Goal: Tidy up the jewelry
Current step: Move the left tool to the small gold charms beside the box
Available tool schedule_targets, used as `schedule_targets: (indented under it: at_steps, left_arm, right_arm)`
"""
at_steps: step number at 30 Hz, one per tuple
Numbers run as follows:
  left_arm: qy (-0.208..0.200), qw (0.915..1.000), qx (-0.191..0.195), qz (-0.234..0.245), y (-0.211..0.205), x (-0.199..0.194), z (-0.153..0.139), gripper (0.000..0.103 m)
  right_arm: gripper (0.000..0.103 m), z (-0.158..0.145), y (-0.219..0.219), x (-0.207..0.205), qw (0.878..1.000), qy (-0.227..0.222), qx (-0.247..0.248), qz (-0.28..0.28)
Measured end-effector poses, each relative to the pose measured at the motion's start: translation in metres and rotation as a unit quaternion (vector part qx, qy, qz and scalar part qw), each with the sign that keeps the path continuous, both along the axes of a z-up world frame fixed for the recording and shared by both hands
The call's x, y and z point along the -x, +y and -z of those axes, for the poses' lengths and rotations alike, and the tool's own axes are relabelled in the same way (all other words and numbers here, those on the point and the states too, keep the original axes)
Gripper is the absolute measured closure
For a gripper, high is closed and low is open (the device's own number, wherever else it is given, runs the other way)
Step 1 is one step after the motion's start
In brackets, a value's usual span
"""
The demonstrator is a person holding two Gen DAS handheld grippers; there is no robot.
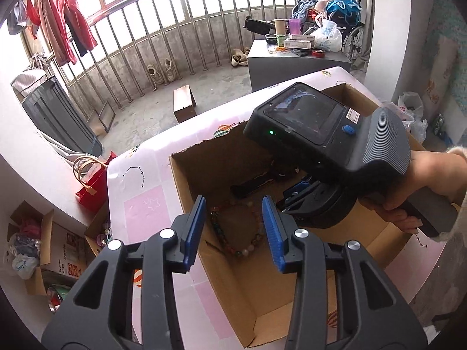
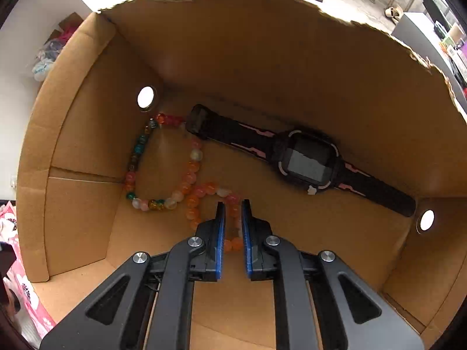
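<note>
Lying between hand-held gripper (image 2: 233,218) fingers: beads (image 2: 233,208).

We carry two matching grippers. On the left gripper (image 1: 233,227) and the right gripper (image 2: 233,227) we see black plastic linkage arms with triangular cut-outs, round silver pivot screws, and ribbed blue pads. Our right hand (image 1: 420,186) wears a fuzzy cream sleeve (image 1: 458,157).
</note>
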State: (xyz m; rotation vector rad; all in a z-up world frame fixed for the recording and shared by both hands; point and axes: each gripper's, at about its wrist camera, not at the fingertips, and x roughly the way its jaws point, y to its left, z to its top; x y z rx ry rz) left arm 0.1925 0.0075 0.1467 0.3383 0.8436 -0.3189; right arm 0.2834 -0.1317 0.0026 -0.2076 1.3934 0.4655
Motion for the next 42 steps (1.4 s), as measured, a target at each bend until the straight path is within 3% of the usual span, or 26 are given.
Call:
schedule_targets:
  at_steps: [1, 4, 8, 12, 15, 18, 22, 26, 33, 38, 42]
  left_arm:
    - [-0.002, 1.0, 0.004, 0.003, 0.0, 0.005, -0.001, 0.065]
    - [-0.015, 0.9993, 0.028, 0.02, -0.001, 0.028, -0.01, 0.065]
    - [-0.039, 0.9932, 0.086, 0.068, -0.001, 0.083, -0.026, 0.065]
    - [-0.025, 0.9841, 0.135, 0.113, -0.005, 0.14, -0.019, 0.065]
    - [0.009, 0.9802, 0.14, 0.14, -0.024, 0.164, 0.012, 0.065]
    - [0.03, 0.979, 0.123, 0.159, -0.047, 0.169, 0.05, 0.071]
    - [0.059, 0.9794, 0.108, 0.16, -0.072, 0.149, 0.094, 0.079]
    - [0.068, 0.9809, 0.092, 0.157, -0.087, 0.126, 0.12, 0.081]
    - [0.062, 0.9845, 0.079, 0.144, -0.1, 0.105, 0.135, 0.08]
    - [0.077, 0.9812, 0.088, 0.154, -0.104, 0.099, 0.139, 0.08]
    - [0.049, 0.9823, 0.049, 0.174, -0.112, 0.101, 0.142, 0.08]
  right_arm:
    - [0.062, -0.005, 0.002, 0.003, 1.0, -0.022, 0.014, -0.004]
    - [0.06, -0.028, 0.01, 0.016, 0.994, -0.098, 0.045, -0.025]
    - [0.06, -0.073, -0.003, 0.051, 0.977, -0.209, 0.034, -0.026]
    - [0.06, -0.122, -0.045, 0.107, 0.953, -0.302, -0.039, -0.008]
    - [0.06, -0.141, -0.091, 0.151, 0.938, -0.321, -0.125, 0.023]
    - [0.06, -0.143, -0.125, 0.196, 0.928, -0.344, -0.139, 0.046]
    - [0.06, -0.126, -0.162, 0.243, 0.926, -0.341, -0.154, 0.058]
    - [0.06, -0.088, -0.181, 0.251, 0.933, -0.317, -0.144, 0.085]
    - [0.06, -0.026, -0.197, 0.242, 0.95, -0.253, -0.148, 0.11]
    - [0.06, -0.011, -0.198, 0.238, 0.951, -0.242, -0.155, 0.112]
    - [0.06, -0.008, -0.196, 0.235, 0.951, -0.244, -0.154, 0.111]
